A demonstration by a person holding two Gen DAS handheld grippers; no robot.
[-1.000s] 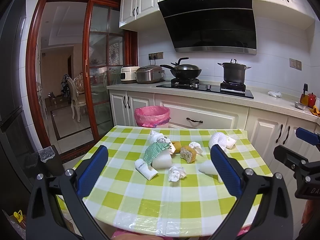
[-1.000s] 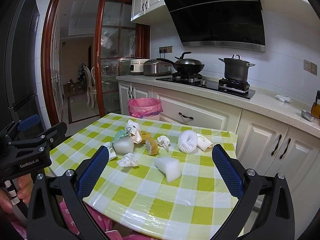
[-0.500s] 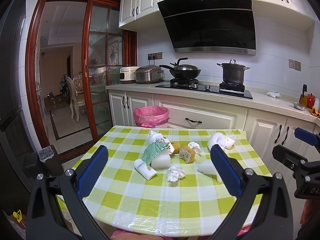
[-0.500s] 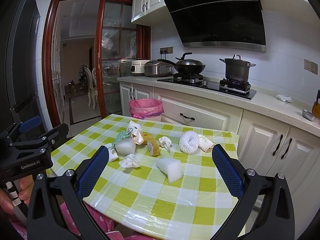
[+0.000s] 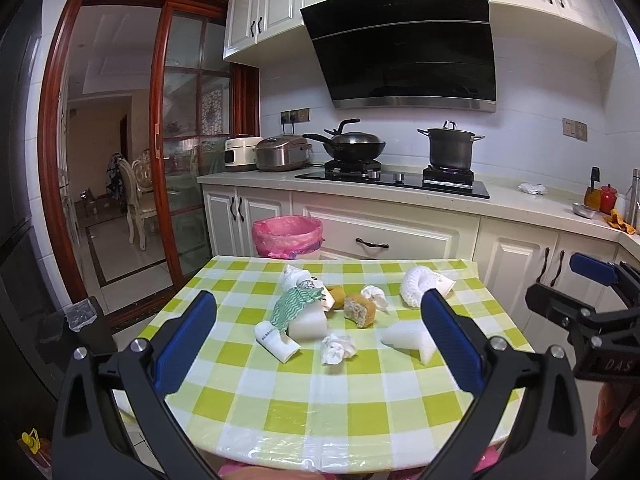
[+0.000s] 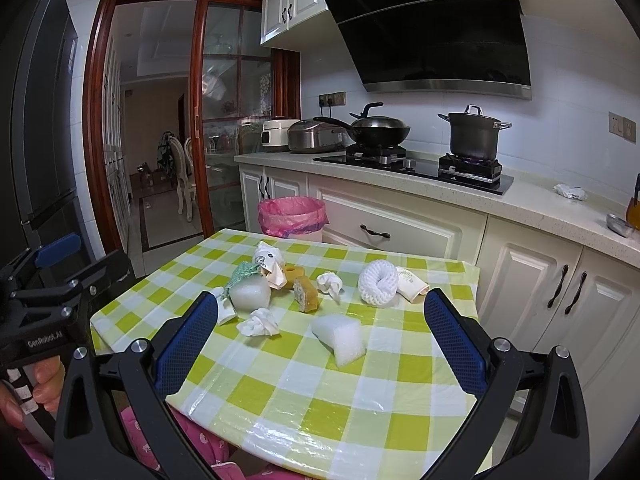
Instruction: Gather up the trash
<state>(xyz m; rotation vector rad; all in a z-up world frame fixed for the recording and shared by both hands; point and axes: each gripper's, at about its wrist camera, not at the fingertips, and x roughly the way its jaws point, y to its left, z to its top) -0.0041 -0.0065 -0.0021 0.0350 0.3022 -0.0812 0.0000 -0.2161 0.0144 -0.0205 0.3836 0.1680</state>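
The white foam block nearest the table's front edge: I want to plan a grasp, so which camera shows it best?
The right wrist view: the foam block lies whole and unobstructed between the open fingers. In the left wrist view the same block is partly hidden behind the left gripper's right-hand finger.

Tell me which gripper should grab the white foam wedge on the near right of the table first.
Right. The right gripper is open with the white foam wedge lying almost centred between its fingers. For the left gripper, open too, the wedge lies off to the right, partly behind its right finger.
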